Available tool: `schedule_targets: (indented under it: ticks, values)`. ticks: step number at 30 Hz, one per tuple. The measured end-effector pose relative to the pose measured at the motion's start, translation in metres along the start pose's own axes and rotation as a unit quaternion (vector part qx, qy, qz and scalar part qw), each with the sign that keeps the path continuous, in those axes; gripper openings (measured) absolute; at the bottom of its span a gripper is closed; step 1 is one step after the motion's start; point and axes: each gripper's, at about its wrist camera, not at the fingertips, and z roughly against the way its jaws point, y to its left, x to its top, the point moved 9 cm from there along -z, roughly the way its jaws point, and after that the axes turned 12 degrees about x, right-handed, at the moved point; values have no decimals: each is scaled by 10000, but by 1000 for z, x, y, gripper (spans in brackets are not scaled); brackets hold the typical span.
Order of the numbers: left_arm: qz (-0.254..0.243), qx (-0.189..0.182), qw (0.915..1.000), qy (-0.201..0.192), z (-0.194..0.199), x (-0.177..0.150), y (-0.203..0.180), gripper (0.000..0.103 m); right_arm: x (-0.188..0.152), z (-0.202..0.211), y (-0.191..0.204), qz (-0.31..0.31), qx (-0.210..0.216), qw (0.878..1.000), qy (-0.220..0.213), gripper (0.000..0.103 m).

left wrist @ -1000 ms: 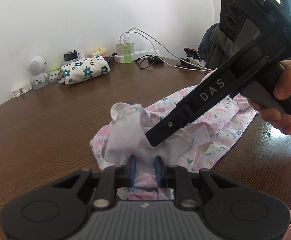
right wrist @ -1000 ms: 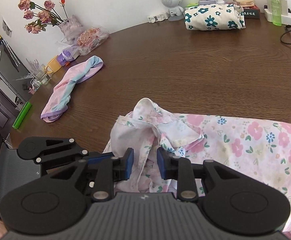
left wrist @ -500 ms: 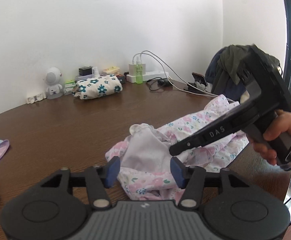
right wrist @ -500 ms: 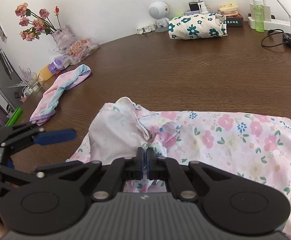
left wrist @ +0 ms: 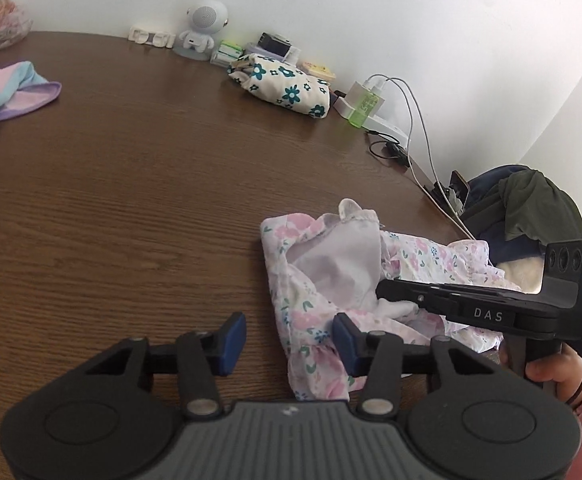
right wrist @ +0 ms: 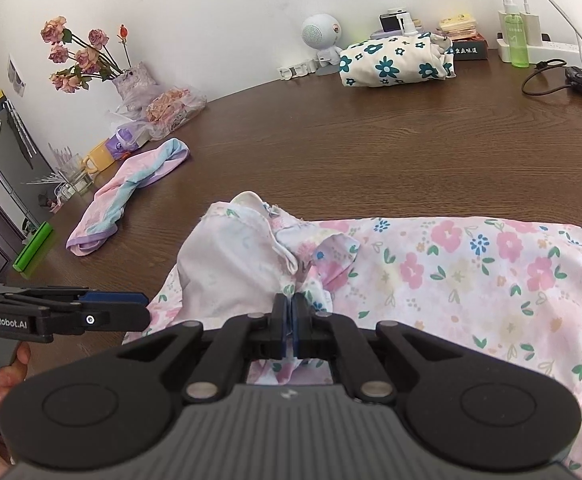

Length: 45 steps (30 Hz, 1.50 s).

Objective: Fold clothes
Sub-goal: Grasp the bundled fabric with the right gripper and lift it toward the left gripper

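A pink floral garment (right wrist: 451,264) lies crumpled on the brown table (right wrist: 371,152), its pale lining turned out at the left end (left wrist: 339,264). My right gripper (right wrist: 290,316) is shut on a fold of this garment near its bunched middle; it also shows from the side in the left wrist view (left wrist: 383,292). My left gripper (left wrist: 289,338) is open, its blue pads either side of the garment's near edge, holding nothing. It shows at the left of the right wrist view (right wrist: 131,308).
A pink, blue and purple garment (right wrist: 131,192) lies at the left. A folded white-and-teal floral bundle (right wrist: 395,60) sits at the back by a small robot figure (right wrist: 321,36), a power strip with cables (right wrist: 547,44) and a green bottle (right wrist: 519,40). Flowers (right wrist: 83,56) stand far left.
My left gripper opened, let go of the garment and drew back to the left. My right gripper closed on the garment's fold and has stayed shut on it.
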Motion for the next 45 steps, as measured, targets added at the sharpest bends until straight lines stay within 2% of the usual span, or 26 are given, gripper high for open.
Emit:
schedule_targets:
  ticks: [6,7,11,13,17,20,22,25,29,31,34,35,36,39,42,45]
  values:
    - [413,-338,9983,233,-11,0,-6,30,-1,0,-1,-9,39,10000,-31,1]
    - [531,-391,9974,283,-14,-1,-6,23,-1,0,0,1,34,10000,-38,1]
    - [825,-507,9947,334,-19,0,-6,8,-1,0,0,-17,10,10000,-66,1]
    - [692,-388,9967,182,-15,3,-7,6,-1,0,1,-28,-14,10000,-74,1]
    - [-88,190,9991,-381,3,15,-10,5,-2,-6,9,-88,44,10000,17,2]
    - [-639,604,9929,-798,20,22,-10,5,-2,-19,24,-43,154,9998,92,2]
    - [-970,854,9859,-1065,32,27,-10,5,-1,-30,35,-5,230,9997,110,2]
    - [-1707,1088,9677,-1504,50,28,-24,5,2,-45,48,-25,346,9994,87,2]
    - [-2821,1342,9299,-1939,59,18,-56,5,6,-50,56,-116,430,9990,0,5]
    - [-3181,1472,9139,-2046,58,14,-67,5,8,-42,56,-176,417,9989,-78,6]
    - [-3515,1608,8970,-2143,55,10,-76,5,10,-25,55,-136,320,9993,-163,17]
    - [-3633,1637,8909,-2180,54,8,-80,5,10,-18,55,-70,256,9995,-177,24]
    - [-3751,1666,8846,-2216,53,6,-83,5,9,-13,54,-19,205,9996,-168,27]
    - [-4368,1578,8528,-2387,53,-9,-105,5,2,-14,50,37,137,9999,6,27]
    - [-4683,1525,8393,-2304,40,-21,-116,5,-4,-12,44,-18,78,10000,51,24]
    - [-4990,1469,8248,-2217,27,-32,-127,5,-7,15,38,84,-157,9998,-105,24]
